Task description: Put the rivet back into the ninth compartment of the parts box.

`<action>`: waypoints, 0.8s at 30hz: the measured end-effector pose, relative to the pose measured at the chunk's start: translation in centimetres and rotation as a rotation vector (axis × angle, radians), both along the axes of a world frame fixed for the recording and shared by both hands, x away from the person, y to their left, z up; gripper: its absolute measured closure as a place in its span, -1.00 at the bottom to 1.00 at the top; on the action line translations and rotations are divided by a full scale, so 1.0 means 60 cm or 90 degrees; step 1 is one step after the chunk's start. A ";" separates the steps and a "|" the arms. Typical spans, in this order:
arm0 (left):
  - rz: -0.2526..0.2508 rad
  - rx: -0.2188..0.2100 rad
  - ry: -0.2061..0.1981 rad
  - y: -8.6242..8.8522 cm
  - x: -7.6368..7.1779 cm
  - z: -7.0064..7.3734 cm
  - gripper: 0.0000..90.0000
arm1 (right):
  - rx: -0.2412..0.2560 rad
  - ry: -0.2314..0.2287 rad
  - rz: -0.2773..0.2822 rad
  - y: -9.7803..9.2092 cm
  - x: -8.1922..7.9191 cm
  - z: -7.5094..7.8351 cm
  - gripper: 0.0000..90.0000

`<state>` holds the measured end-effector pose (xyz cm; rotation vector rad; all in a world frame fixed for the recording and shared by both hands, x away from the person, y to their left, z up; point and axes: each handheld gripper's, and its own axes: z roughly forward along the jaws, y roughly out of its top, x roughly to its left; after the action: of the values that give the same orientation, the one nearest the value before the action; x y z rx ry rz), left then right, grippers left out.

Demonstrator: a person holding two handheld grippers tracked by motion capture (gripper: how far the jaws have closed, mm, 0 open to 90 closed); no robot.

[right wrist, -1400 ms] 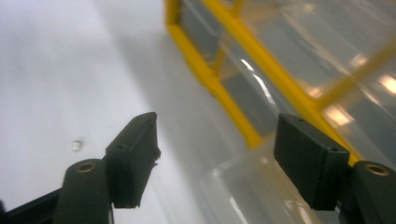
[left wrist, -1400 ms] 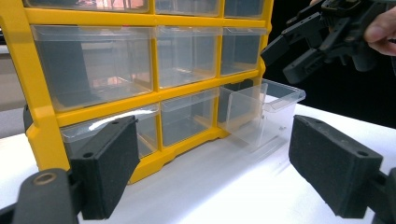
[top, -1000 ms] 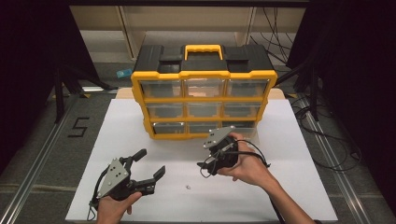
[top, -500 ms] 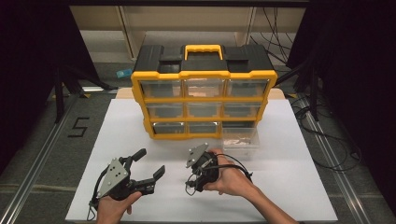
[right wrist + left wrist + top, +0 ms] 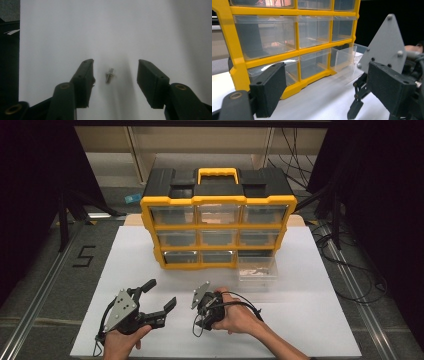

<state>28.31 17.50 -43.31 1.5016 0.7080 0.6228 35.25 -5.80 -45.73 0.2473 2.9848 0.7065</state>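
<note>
My right gripper [image 5: 113, 75] hangs with jaws spread either side of a small screw [image 5: 109, 75] on the white table [image 5: 320, 320], ready to pinch it. My left gripper [image 5: 159, 301], jaws apart and empty, waits beside. Beyond stands a yellow drawer cabinet [image 5: 218, 227], one clear drawer [image 5: 257, 269] pulled out; the room is dark.

Both grippers are black, with blocky jaws and brass-coloured pivot pins. Each left gripper [image 5: 159, 297] and right gripper [image 5: 115, 75] carries a grey three-cornered plate with screws. Black cables trail from them.
</note>
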 end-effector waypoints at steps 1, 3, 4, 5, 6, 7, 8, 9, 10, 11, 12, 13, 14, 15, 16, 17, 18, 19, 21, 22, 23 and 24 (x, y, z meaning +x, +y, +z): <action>0.000 0.000 0.000 0.000 0.000 0.000 -0.64 | 0.002 0.005 0.002 0.002 0.001 -0.003 0.12; 0.000 0.001 -0.001 0.000 0.000 0.000 -0.64 | -0.005 0.015 -0.007 0.004 0.002 -0.006 0.23; -0.001 0.002 0.000 0.000 0.000 0.000 -0.64 | -0.004 0.015 0.002 0.005 0.004 -0.008 0.27; -0.001 0.004 0.000 0.000 0.000 0.000 -0.64 | -0.008 0.015 0.000 0.005 0.004 -0.008 0.33; -0.001 0.003 0.001 -0.001 -0.001 0.000 -0.64 | -0.004 0.020 0.007 0.006 0.006 -0.010 0.38; -0.001 0.003 0.001 -0.001 -0.001 0.000 -0.64 | -0.020 0.015 0.010 0.006 0.007 -0.011 0.43; -0.001 0.002 0.001 -0.001 -0.001 0.000 -0.64 | -0.021 0.010 0.017 0.006 0.008 -0.012 0.47; -0.001 0.004 0.000 0.000 0.000 0.000 -0.64 | -0.028 0.014 0.021 0.007 0.008 -0.013 0.53; 0.000 0.001 0.001 0.000 0.000 0.000 -0.64 | -0.032 0.019 0.020 0.007 0.008 -0.015 0.59; -0.001 0.002 -0.001 0.000 0.000 0.000 -0.64 | -0.035 0.018 0.022 0.008 0.009 -0.016 0.62; -0.001 0.003 -0.003 0.000 0.000 0.000 -0.64 | -0.034 0.018 0.021 0.008 0.009 -0.017 0.69; -0.001 0.001 0.000 0.000 0.000 0.000 -0.64 | -0.035 0.019 0.021 0.008 0.009 -0.016 0.75; -0.001 0.002 0.000 0.000 -0.001 0.000 -0.64 | -0.040 0.023 0.015 0.009 0.007 -0.016 0.78; -0.001 0.002 0.001 -0.001 -0.001 0.000 -0.64 | -0.037 0.022 0.016 0.009 0.007 -0.017 0.84; -0.001 0.003 0.001 -0.001 -0.001 0.000 -0.64 | -0.036 0.023 0.016 0.009 0.007 -0.017 0.84; -0.001 0.002 0.000 -0.001 -0.001 0.000 -0.64 | -0.037 0.025 0.013 0.009 0.007 -0.017 0.85; -0.001 0.002 0.000 -0.001 -0.001 0.000 -0.64 | -0.037 0.026 0.011 0.009 0.007 -0.017 0.85; -0.002 0.004 -0.002 0.000 -0.001 0.000 -0.64 | -0.037 0.024 0.014 0.009 0.007 -0.016 0.85; -0.001 0.002 -0.001 0.000 0.000 0.000 -0.64 | -0.034 0.025 0.012 0.008 0.007 -0.016 0.86; -0.001 0.004 -0.002 0.000 0.000 0.000 -0.64 | -0.025 0.019 0.021 0.008 0.010 -0.016 0.86; 0.000 0.001 0.000 0.000 -0.001 0.000 -0.64 | -0.025 0.018 0.015 0.007 0.010 -0.014 0.86; -0.002 0.003 -0.002 0.000 -0.001 0.000 -0.64 | -0.017 0.013 0.012 0.005 0.011 -0.010 0.86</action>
<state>28.27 17.50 -43.29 1.5049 0.7029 0.6250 35.91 -5.52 -46.34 0.2260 3.0180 0.6706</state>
